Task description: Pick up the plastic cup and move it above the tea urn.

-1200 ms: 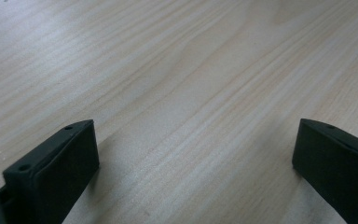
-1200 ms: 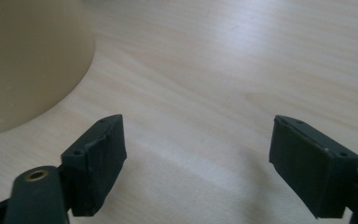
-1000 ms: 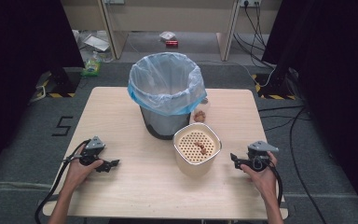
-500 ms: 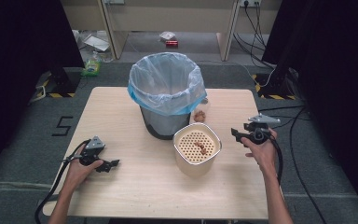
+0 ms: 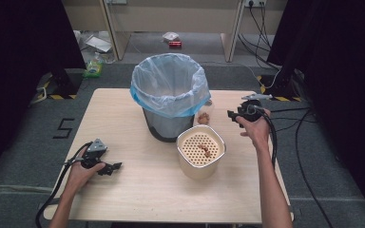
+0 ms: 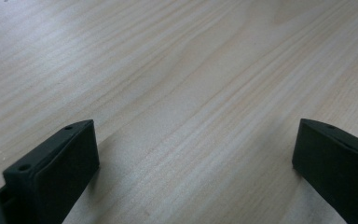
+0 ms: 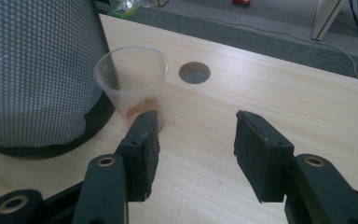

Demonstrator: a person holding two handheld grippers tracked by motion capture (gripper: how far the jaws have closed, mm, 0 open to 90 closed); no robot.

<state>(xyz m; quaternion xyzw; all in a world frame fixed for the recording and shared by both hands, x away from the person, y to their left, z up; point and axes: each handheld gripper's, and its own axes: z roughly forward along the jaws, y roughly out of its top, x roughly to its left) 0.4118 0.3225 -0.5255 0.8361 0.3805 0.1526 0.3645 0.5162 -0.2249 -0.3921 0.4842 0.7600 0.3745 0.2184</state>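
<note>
Currently: right gripper [image 7: 193,140], jaws just narrowed, half-open and empty; clear plastic cup [image 7: 133,88] ahead-left beside mesh bin [image 7: 32,70]; shift left, straddle cup, squeeze gently to avoid crushing.

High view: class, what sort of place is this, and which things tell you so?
Probably a lab or recording workspace: a pale wooden table set between black curtains, cables trailing over the grey floor, and a hand-held gripper wired up.
</note>
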